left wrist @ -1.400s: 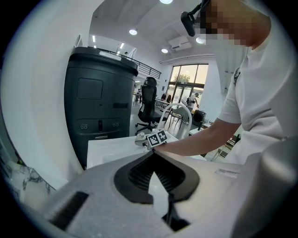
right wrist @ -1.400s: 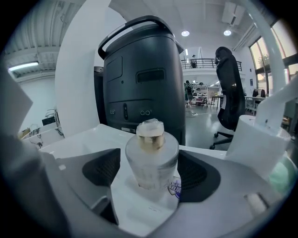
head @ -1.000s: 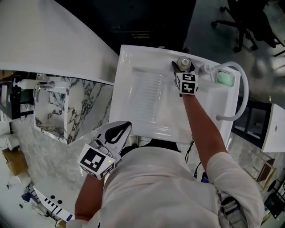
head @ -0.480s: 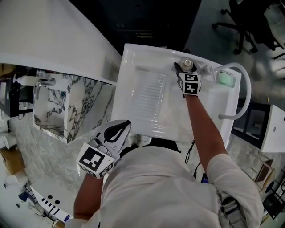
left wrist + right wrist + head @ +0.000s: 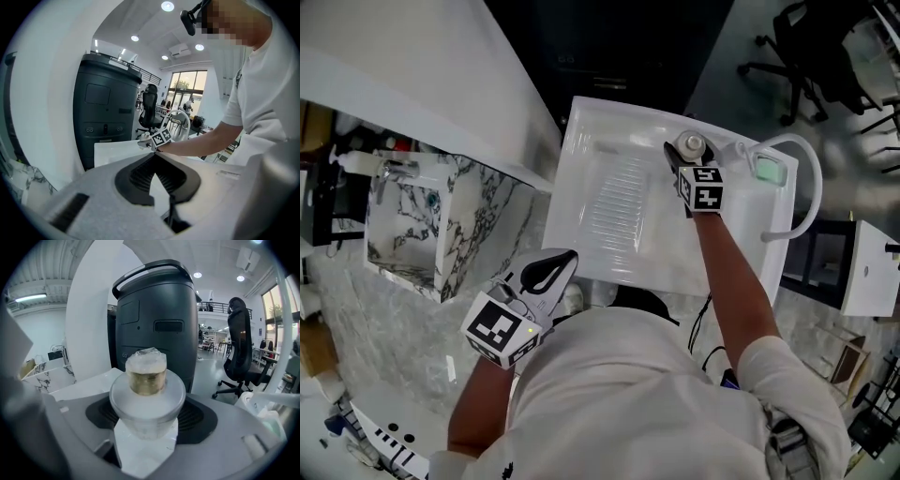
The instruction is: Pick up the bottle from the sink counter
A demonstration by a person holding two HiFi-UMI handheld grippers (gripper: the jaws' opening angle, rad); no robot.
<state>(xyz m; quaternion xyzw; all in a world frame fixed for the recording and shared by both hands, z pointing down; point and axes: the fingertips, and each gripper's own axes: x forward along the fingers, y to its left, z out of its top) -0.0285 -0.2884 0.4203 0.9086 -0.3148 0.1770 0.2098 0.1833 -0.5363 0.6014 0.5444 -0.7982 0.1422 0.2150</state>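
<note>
A small clear bottle (image 5: 692, 145) with a pale cap stands upright at the back rim of the white sink (image 5: 581, 234). My right gripper (image 5: 682, 157) reaches across the basin to it. In the right gripper view the bottle (image 5: 146, 394) fills the gap between the two dark pads (image 5: 101, 416), and its sides touch both. My left gripper (image 5: 563, 263) hangs near my body by the sink's front edge, with its jaws together and nothing between them. In the left gripper view my left gripper (image 5: 154, 158) points toward the right arm (image 5: 197, 143).
A white curved faucet hose (image 5: 811, 187) and a green soap pad (image 5: 768, 169) sit right of the bottle. A marble block (image 5: 441, 220) stands left of the sink. A dark bin (image 5: 154, 319) stands behind the counter, with an office chair (image 5: 241, 343) to its right.
The head camera has shifted slightly. The right gripper stays around the bottle at the back of the sink, and the left gripper keeps its place.
</note>
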